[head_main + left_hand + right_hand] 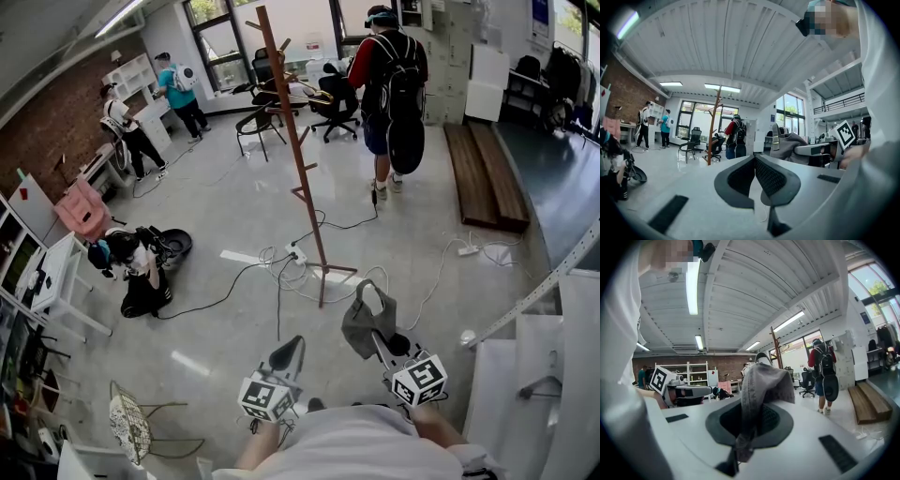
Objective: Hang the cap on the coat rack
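A grey cap (pixel 364 317) hangs crumpled from my right gripper (pixel 372 330), which is shut on its fabric; in the right gripper view the cap (pixel 765 380) drapes over the closed jaws of the right gripper (pixel 757 417). The tall wooden coat rack (pixel 298 164) stands on the floor ahead, its base just beyond the cap. My left gripper (pixel 287 356) is held level beside the right one, jaws together with nothing between them. In the left gripper view the left gripper (pixel 754 161) points toward the rack (pixel 714 124), with the cap (pixel 788 143) to its right.
A person with a black backpack (pixel 392 84) walks beyond the rack. Cables and a power strip (pixel 298 253) lie round its base. Someone crouches at the left (pixel 136 267). Wooden planks (pixel 483 173) lie at the right, office chairs (pixel 335 101) at the back.
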